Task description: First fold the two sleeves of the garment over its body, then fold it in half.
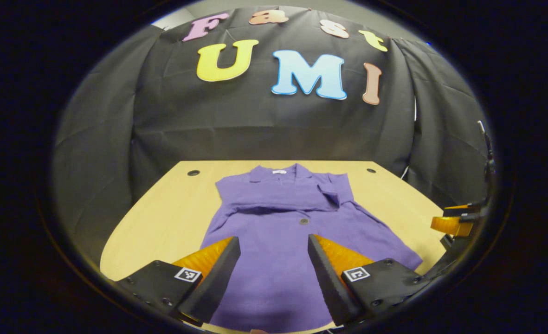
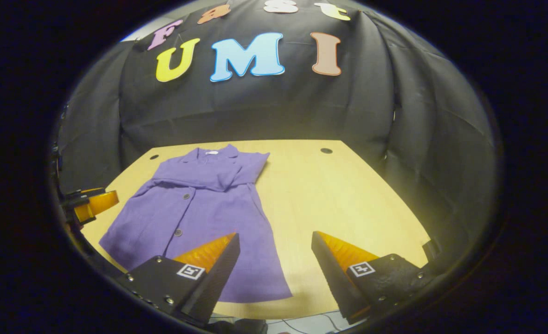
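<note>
Lying flat on the wooden table [image 2: 348,195], collar toward the booth wall, the purple garment [image 1: 283,232] has both sleeves folded across its chest, as far as we can judge. Our left gripper [image 1: 274,260] hovers above the hem, fingers spread and holding nothing. Our right gripper [image 2: 276,260] hangs released over the garment's right edge and bare table.

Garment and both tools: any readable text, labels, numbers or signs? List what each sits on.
Neck label at the collar of the garment: white tab, too small to read.
Left tool: a square coded marker on each finger mount, a pattern, no words or numbers.
Right tool: the same kind of marker on each mount, no words.
Table: no text.
</note>
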